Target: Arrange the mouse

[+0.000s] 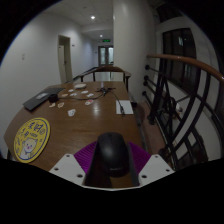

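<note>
Black mouse [110,157] gripped between the purple pads [84,157] of the gripper [110,165], both fingers pressing its sides, raised above the near end of a long wooden table [95,118]. Yellow cartoon sticker [33,137] left of the mouse; laptop [41,98] and scattered small items far beyond it.

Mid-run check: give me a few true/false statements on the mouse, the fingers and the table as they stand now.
1. The mouse sits between the gripper fingers. True.
2. The mouse is white. False: it is black.
3. A yellow mat lies on the table, off to the left of the fingers. True.
4. The table is bare beyond the fingers. False: small items and a dark flat object lie at its far end.
5. A railing runs along the right of the table. True.
</note>
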Demonstrator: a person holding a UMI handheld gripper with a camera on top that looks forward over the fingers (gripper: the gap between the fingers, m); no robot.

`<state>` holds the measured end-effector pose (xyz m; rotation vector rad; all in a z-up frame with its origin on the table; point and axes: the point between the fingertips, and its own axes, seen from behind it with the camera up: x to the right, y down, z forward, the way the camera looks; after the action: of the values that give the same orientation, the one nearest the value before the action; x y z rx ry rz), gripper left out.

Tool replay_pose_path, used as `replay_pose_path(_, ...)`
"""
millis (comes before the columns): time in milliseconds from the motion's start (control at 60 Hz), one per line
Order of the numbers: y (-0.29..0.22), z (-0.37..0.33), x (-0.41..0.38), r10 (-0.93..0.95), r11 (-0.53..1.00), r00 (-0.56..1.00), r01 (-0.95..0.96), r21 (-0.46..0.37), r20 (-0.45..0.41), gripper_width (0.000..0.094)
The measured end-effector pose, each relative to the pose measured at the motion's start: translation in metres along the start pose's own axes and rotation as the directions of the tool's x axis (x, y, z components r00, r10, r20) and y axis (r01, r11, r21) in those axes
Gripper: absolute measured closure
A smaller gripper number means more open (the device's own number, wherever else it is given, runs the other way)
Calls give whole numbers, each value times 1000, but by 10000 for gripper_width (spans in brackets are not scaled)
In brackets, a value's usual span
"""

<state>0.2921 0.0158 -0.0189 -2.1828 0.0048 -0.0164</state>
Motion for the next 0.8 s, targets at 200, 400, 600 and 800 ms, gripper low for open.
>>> replay_pose_path(200,-1,0,5,2,1000,999,-1,20,-46,568)
replay_pose_path(400,-50,-44,0,110,989,990,-101,112,-82,603)
replay_pose_path(600,-160,-119,-142,36,950,999,-34,310,-3,599)
replay_pose_path(800,-78,-58,-285,-3,988,993,-16,155,121,600)
